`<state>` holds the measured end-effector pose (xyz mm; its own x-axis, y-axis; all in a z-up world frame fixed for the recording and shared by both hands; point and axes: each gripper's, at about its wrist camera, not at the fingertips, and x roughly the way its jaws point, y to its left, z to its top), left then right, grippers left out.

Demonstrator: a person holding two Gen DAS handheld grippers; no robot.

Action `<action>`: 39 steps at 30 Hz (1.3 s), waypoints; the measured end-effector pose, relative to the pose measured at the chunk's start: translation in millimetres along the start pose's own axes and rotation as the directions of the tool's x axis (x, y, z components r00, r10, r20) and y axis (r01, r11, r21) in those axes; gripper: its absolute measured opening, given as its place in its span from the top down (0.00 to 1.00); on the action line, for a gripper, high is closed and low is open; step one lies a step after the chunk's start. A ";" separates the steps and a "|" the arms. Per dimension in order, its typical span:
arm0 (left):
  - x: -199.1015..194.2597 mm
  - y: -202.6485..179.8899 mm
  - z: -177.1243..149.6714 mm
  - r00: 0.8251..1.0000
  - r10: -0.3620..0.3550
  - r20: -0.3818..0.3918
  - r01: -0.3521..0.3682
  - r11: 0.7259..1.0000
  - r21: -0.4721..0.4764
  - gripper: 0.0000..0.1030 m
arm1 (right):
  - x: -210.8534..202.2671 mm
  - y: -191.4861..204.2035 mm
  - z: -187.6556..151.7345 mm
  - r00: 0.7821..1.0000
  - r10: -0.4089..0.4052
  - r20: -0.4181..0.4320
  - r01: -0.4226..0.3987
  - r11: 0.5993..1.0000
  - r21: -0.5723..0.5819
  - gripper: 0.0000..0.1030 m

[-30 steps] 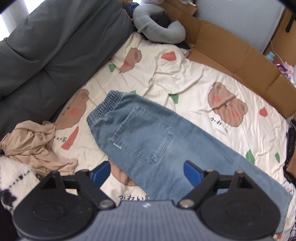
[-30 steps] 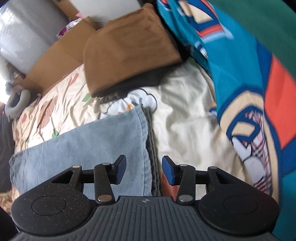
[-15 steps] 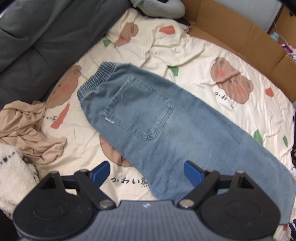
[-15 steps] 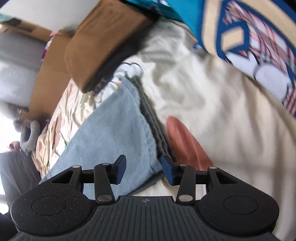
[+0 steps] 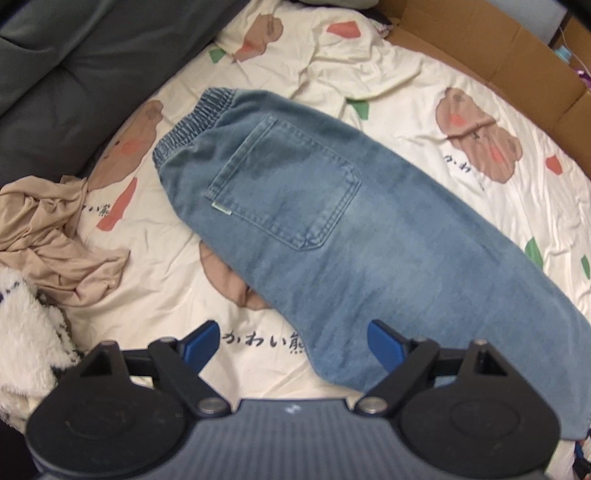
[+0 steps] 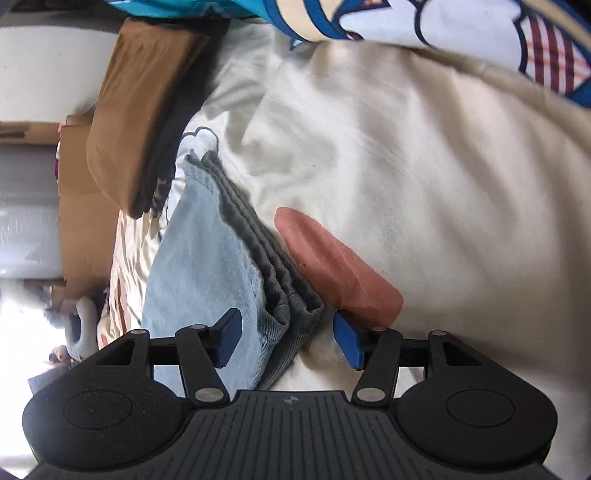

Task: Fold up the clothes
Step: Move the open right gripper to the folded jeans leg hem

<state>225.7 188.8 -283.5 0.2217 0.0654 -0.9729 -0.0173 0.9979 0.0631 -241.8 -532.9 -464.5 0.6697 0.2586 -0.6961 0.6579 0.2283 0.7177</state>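
A pair of light blue jeans lies folded lengthwise on the cream bear-print sheet, elastic waistband at the upper left, back pocket facing up. My left gripper hovers open above the near edge of the jeans, touching nothing. In the right wrist view the hem end of the jeans shows stacked layers with grey insides. My right gripper is low over that hem corner; its jaws are opening, the cloth lies between them and the pads do not press on it.
A crumpled beige garment and white fluffy fabric lie at the left. A dark grey cushion and cardboard border the sheet. A folded brown garment and a teal patterned blanket sit beyond the hem.
Both grippers have come down closer to the jeans. The right gripper rolled, closed in on the hem corner and its jaws widened. The left jaws kept the same width.
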 end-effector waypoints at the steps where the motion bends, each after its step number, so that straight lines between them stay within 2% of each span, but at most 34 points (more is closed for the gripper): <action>1: 0.8 -1.3 -0.2 1.000 0.000 -0.002 0.000 1.000 0.004 0.14 | 1.3 -0.3 0.7 1.000 0.010 0.005 -0.010 1.000 0.011 0.40; 6: 7.8 -8.4 3.6 1.000 0.004 -0.013 -0.004 1.000 0.015 0.14 | -1.4 7.6 6.6 0.997 0.073 0.040 -0.074 0.997 0.020 0.40; 14: 21.1 -21.6 13.2 1.000 -0.003 -0.024 0.004 1.000 0.029 0.14 | -12.3 25.9 16.4 0.985 0.173 0.013 -0.173 0.984 -0.030 0.41; 26: 37.3 -31.7 16.2 0.997 -0.025 -0.073 0.028 0.999 0.042 0.14 | 15.1 12.4 40.2 0.992 0.100 -0.079 -0.102 0.994 -0.027 0.41; 30: 45.4 -32.1 15.7 0.995 -0.020 -0.093 0.024 0.999 0.045 0.14 | 28.6 17.5 46.6 0.986 0.110 -0.128 -0.116 0.993 -0.037 0.42; 35: 54.3 -32.7 16.8 0.993 -0.017 -0.114 0.022 0.999 0.042 0.14 | 36.2 23.2 51.3 0.953 0.220 -0.207 -0.226 0.974 -0.007 0.42; 39: 62.0 -34.4 16.8 0.992 -0.012 -0.128 0.017 0.999 0.037 0.14 | 42.7 25.6 57.4 0.959 0.181 -0.216 -0.192 0.981 -0.031 0.42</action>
<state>256.4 158.6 -342.3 0.0953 0.0520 -0.9941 0.0230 0.9983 0.0545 -176.6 -569.8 -476.9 0.6874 0.4922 -0.5341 0.5060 0.2030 0.8383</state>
